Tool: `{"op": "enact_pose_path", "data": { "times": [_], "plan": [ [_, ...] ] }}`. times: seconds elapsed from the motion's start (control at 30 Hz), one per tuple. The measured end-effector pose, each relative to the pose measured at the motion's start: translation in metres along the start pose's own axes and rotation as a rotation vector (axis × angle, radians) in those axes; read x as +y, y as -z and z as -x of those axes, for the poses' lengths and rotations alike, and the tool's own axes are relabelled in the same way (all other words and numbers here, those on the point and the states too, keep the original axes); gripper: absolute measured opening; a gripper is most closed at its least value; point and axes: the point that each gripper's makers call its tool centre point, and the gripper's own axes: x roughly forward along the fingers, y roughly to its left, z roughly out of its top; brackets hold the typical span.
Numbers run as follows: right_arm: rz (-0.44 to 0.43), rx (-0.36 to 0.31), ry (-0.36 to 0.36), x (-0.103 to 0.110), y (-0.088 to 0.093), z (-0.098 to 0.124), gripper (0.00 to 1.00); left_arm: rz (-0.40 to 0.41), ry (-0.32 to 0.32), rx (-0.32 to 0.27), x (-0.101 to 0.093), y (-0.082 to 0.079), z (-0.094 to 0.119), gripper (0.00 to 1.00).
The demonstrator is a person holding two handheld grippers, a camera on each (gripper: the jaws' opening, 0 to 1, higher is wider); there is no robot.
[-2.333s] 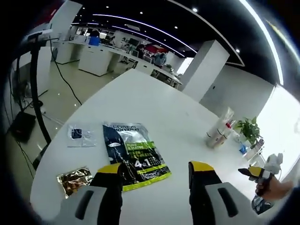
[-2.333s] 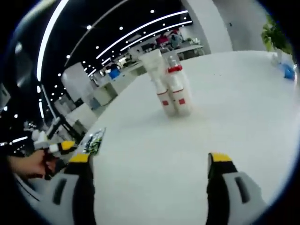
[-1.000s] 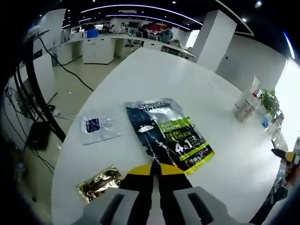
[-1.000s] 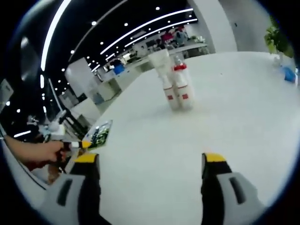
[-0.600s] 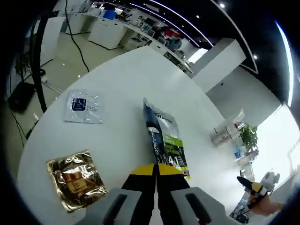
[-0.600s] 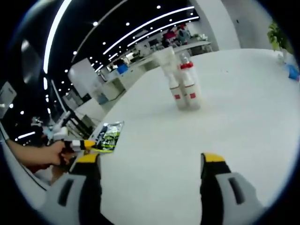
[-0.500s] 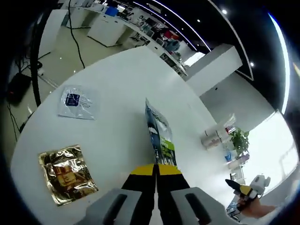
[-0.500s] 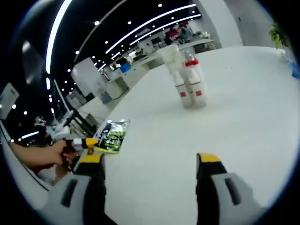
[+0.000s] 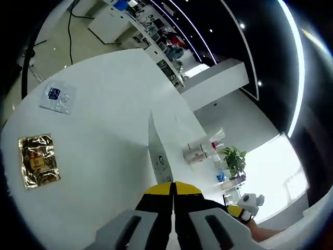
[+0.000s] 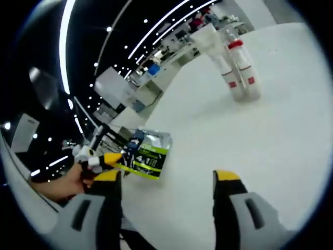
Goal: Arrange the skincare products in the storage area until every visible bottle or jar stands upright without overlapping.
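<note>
left jaws clamp the sachet (image 9: 157, 156); two bottles (image 10: 238, 70) stand upright.

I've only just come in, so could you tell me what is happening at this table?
A person works with a handheld gripper in each hand at a white table. The left gripper is shut on a dark and green sachet, holding it up off the table by its edge. The right gripper is open and holds nothing. Two white bottles stand upright together farther off, and a gold sachet and a clear sachet lie flat.
</note>
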Motion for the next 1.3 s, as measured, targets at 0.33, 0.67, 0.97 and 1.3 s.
{"op": "enact_pose_path", "data": {
  "times": [0.33,0.67,0.97,1.3],
  "plan": [
    [-0.190,0.016,-0.179,0.031,0.004,-0.002,0.63,-0.026,0.102,-0.001,-0.044,-0.007,-0.012,0.00],
    [-0.357,0.082,-0.366,0.066,0.012,0.000,0.60,-0.041,0.261,0.000,-0.091,-0.009,-0.010,0.00],
    [-0.597,0.050,-0.533,0.086,-0.009,0.008,0.64,-0.101,0.459,0.088,-0.138,0.006,-0.002,0.00],
    [-0.747,0.060,-0.684,0.107,-0.021,0.015,0.60,-0.151,0.642,0.180,-0.182,0.030,0.005,0.00]
  ]
}}
